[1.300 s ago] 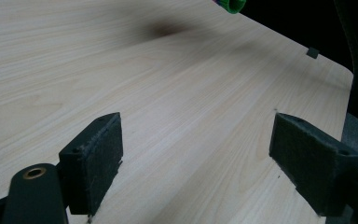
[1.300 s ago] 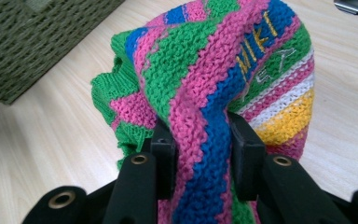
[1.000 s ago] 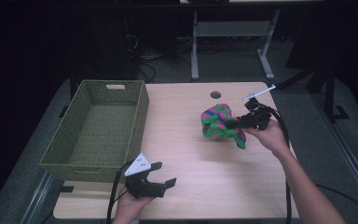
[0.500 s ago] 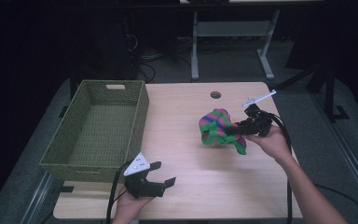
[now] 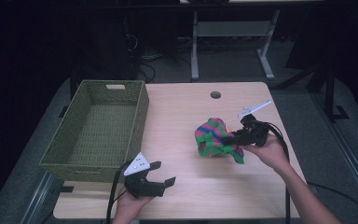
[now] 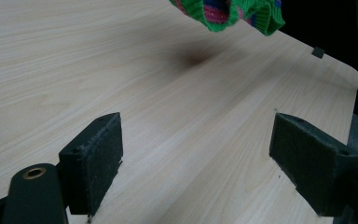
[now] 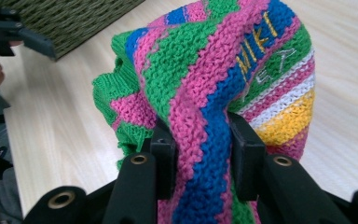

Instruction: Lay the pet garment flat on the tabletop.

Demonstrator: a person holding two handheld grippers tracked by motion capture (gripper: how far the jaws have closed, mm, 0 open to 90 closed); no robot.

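Carrying the knitted cloth toward the basket

The right gripper (image 5: pixel 230 138) clamps the knitted cloth (image 5: pixel 213 138); better lift it above the basket (image 5: pixel 142 109) rim. Left gripper (image 5: pixel 159 172) waits released.

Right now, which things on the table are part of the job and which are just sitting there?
In the job:
- striped knitted cloth, clamped in the right gripper
- green wicker basket, the likely drop spot

Idle:
- left gripper, open over bare table

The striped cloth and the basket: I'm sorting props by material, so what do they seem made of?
The striped cloth looks like knitted yarn, matte and soft, with visible stitch rows. The basket seems woven from olive fibre or wicker, given its ribbed weave; which one is unclear.
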